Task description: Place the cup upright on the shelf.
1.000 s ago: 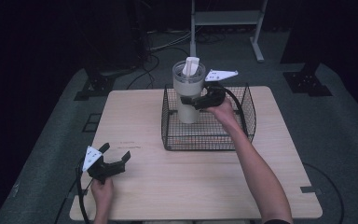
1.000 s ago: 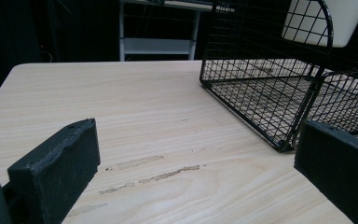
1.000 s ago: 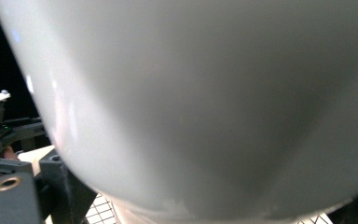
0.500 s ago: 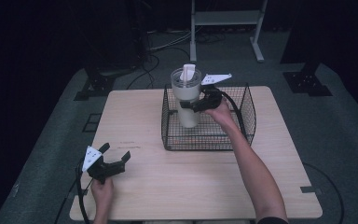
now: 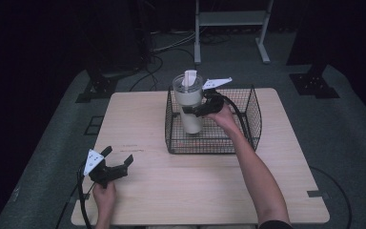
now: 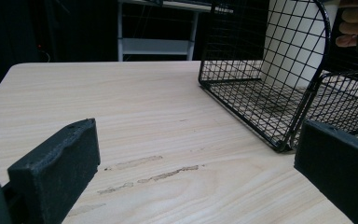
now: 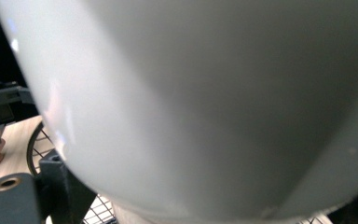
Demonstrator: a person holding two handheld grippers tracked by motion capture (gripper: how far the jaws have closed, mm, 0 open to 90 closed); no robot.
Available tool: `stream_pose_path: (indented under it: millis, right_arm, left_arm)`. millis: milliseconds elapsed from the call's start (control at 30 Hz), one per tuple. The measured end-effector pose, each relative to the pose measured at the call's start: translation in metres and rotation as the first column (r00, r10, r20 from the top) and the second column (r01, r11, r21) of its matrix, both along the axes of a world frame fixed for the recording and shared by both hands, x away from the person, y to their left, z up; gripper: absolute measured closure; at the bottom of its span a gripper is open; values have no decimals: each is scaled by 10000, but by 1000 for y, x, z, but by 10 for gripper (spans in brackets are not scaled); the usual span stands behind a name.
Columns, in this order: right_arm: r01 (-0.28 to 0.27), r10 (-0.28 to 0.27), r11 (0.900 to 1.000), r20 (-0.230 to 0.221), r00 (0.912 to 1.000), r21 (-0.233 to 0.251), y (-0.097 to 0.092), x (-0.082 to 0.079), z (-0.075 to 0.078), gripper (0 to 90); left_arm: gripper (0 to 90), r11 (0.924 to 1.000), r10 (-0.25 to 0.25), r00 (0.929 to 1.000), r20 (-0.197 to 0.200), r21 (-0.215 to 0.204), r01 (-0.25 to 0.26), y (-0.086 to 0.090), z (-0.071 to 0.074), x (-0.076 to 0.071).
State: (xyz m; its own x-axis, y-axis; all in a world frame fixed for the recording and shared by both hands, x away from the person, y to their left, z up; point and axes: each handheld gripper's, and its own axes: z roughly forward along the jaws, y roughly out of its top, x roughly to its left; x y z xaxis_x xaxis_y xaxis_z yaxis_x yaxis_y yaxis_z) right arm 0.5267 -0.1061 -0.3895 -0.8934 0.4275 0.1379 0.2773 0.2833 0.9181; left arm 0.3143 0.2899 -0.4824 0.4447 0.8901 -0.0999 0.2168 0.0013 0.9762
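While my right hand reaches into the basket, my left rests low at the near corner of the table.

Right gripper [image 5: 194, 110]: my jaws are clamped on the body of the cream tumbler [image 5: 189, 107], one on each side of it.
Cream tumbler: upright at the left end of the wire basket [image 5: 248, 117]; whether its base touches the basket floor I cannot tell. A white straw piece [image 5: 189, 78] stands up from its lid.
Right gripper view: the tumbler wall [image 7: 205, 102] sits right against my camera.
Left gripper [image 5: 117, 162]: my jaws are spread wide, gripping nothing, just above the wooden table [image 5: 138, 119], well apart from the basket.
Left gripper view: the basket's near corner [image 6: 286, 135] lies ahead, with the tumbler [image 6: 293, 46] behind the mesh.
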Motion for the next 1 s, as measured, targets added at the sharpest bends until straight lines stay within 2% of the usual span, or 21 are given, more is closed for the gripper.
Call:
stream_pose_path:
  millis: [433,467,567,767,967,1000]
  right_arm:
    - [-37,33,9998,-238,9997,-200,1,4,-9,85]
    - [33,-41,9992,-193,9998,-387,2,4,-10,84]
    - [63,-72,9984,-168,9998,-559,3,4,-12,84]
    - [86,-100,9985,-257,9996,-549,5,7,-16,84]
    - [-13,-16,9960,-319,9995,-896,7,8,-23,84]
    - [-20,-1,9967,-255,9997,-816,6,8,-23,84]
  left_arm:
    - [0,9999,-16,10000,7,-110,17,1,0,0]
    - [0,10000,-13,10000,-4,-78,13,1,0,0]
    - [0,10000,-20,10000,-7,-49,20,1,0,0]
    - [0,10000,-35,10000,2,-58,35,1,0,0]
    - [0,10000,-52,10000,13,-17,52,1,0,0]
    - [0,10000,-55,10000,16,-17,55,1,0,0]
